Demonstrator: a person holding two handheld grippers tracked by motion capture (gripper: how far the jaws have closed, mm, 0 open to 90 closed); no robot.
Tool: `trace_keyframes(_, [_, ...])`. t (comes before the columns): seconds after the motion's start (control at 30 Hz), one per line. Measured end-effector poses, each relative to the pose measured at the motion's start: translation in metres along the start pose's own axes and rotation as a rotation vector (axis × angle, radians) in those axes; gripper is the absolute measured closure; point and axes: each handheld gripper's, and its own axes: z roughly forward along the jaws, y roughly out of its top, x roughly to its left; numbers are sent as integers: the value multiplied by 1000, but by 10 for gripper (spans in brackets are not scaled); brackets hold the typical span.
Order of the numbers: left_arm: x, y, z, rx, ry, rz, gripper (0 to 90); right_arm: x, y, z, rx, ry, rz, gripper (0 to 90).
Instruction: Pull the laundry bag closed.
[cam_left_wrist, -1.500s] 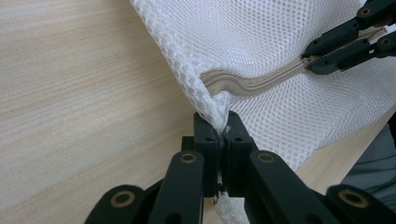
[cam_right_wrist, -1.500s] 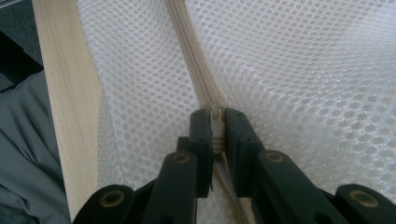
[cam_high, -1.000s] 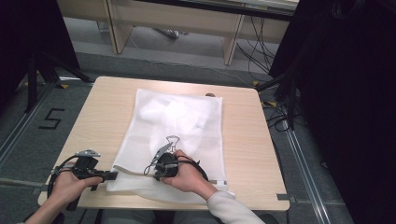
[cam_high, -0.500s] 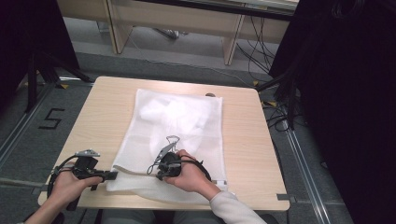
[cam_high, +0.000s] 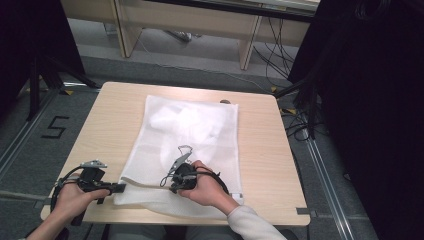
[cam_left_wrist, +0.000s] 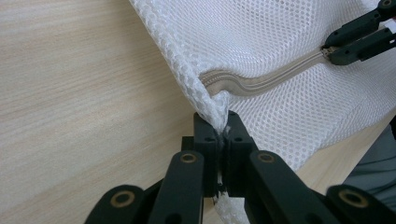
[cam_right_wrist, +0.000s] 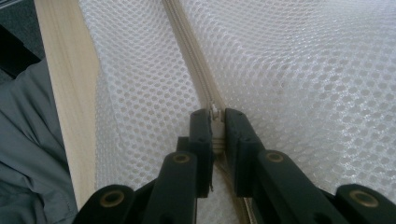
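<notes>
Where the left gripper (cam_left_wrist: 223, 122) works, its fingers (cam_left_wrist: 205, 135) are clamped on the corner of the mesh bag (cam_left_wrist: 289, 37), just below the zip's (cam_left_wrist: 261, 81) end; the right gripper (cam_right_wrist: 215, 116) has its fingers (cam_right_wrist: 201, 126) pinched on the zip pull (cam_right_wrist: 214, 112), farther along the bag, which lies flat on the table (cam_high: 110, 125) beyond both

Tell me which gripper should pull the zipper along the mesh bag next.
The right gripper: its jaws are shut on the zipper pull. The left gripper is pinching the mesh bag at its corner, anchoring it, so it should probably just hold.
</notes>
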Motion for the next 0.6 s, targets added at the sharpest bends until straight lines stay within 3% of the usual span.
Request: trace_keyframes(0.6, [0, 0, 0, 1, 3, 3, 862, -2, -6, -7, 1, -8, 15, 826])
